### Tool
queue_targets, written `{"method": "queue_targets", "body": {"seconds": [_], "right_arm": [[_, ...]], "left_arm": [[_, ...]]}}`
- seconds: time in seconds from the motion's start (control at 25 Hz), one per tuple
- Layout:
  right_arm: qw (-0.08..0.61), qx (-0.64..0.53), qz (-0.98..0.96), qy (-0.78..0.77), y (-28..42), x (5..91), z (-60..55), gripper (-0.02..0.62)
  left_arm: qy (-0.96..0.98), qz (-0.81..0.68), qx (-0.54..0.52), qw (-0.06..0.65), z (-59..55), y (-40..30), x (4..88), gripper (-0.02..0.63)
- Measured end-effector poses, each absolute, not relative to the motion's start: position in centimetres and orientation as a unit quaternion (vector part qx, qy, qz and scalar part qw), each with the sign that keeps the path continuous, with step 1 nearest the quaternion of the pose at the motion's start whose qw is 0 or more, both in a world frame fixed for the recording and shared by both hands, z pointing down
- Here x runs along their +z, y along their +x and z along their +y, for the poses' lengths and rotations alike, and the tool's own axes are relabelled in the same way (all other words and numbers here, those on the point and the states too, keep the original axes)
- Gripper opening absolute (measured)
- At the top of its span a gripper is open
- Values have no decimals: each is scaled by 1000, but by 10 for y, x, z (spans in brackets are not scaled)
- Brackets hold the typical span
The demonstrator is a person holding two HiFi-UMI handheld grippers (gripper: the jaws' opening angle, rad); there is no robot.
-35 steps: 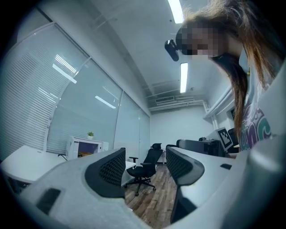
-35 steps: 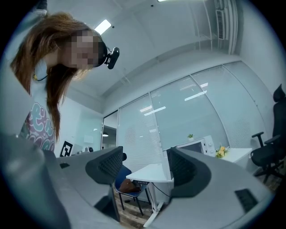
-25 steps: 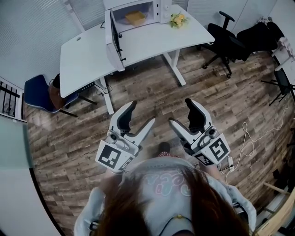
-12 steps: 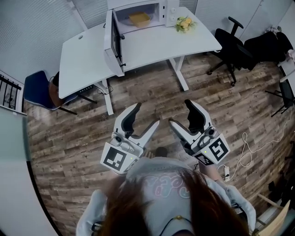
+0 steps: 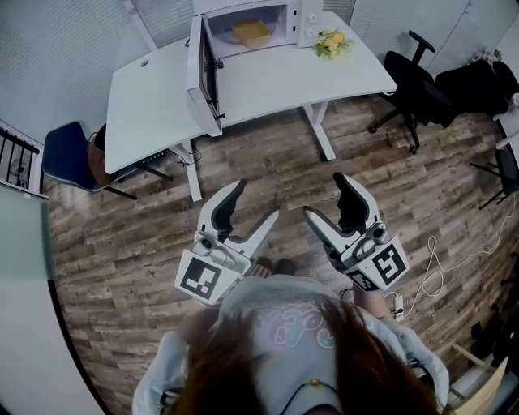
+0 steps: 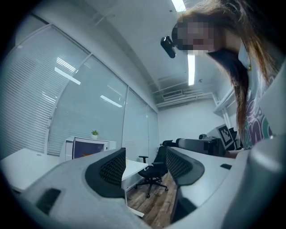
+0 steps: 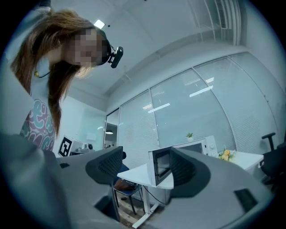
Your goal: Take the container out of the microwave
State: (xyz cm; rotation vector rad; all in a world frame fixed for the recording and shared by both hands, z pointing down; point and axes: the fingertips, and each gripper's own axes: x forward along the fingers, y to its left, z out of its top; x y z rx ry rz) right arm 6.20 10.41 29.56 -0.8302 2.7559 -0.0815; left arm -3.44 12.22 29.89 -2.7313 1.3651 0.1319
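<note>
The white microwave (image 5: pixel 255 18) stands at the far edge of a white table (image 5: pixel 154 101), its door (image 5: pixel 203 69) swung open to the left. A yellow container (image 5: pixel 251 31) sits inside the cavity. Both grippers hang over the wooden floor, well short of the table. My left gripper (image 5: pixel 253 201) is open with nothing in it, and so is my right gripper (image 5: pixel 323 195). In the left gripper view, the microwave (image 6: pixel 87 147) shows far off beyond the open jaws. The right gripper view shows the microwave (image 7: pixel 187 150) with its open door (image 7: pixel 160 165).
A bunch of yellow flowers (image 5: pixel 331 40) lies on the table right of the microwave. A black office chair (image 5: pixel 418 77) stands right of the table and a blue chair (image 5: pixel 69 158) to its left. A white cable (image 5: pixel 442 251) trails over the floor at the right.
The table and microwave have shifted slightly in the head view as the person moved. Both grippers stay open and empty in front of the body.
</note>
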Motion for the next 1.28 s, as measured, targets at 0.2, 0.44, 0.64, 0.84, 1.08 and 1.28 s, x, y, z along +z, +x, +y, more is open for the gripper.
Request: {"method": "queue_targets", "body": {"seconds": [0.2, 0.44, 0.64, 0.84, 1.08, 1.28], "right_arm": [[132, -24, 947, -291, 64, 295, 98, 319], [139, -28, 945, -294, 72, 294, 94, 318], [138, -28, 946, -293, 76, 297, 95, 318], [130, -33, 950, -283, 75, 303, 95, 318], [115, -17, 952, -282, 72, 306, 88, 318], [117, -8, 949, -294, 75, 306, 65, 318]], "left_arm": [[-893, 447, 45, 32, 118, -37, 301, 255], [-893, 447, 44, 22, 112, -33, 303, 255], [-896, 440, 52, 25, 111, -24, 301, 255], [-895, 442, 55, 23, 110, -21, 303, 255], [-891, 451, 48, 18, 104, -29, 311, 255], [-890, 452, 45, 24, 80, -34, 314, 255]]}}
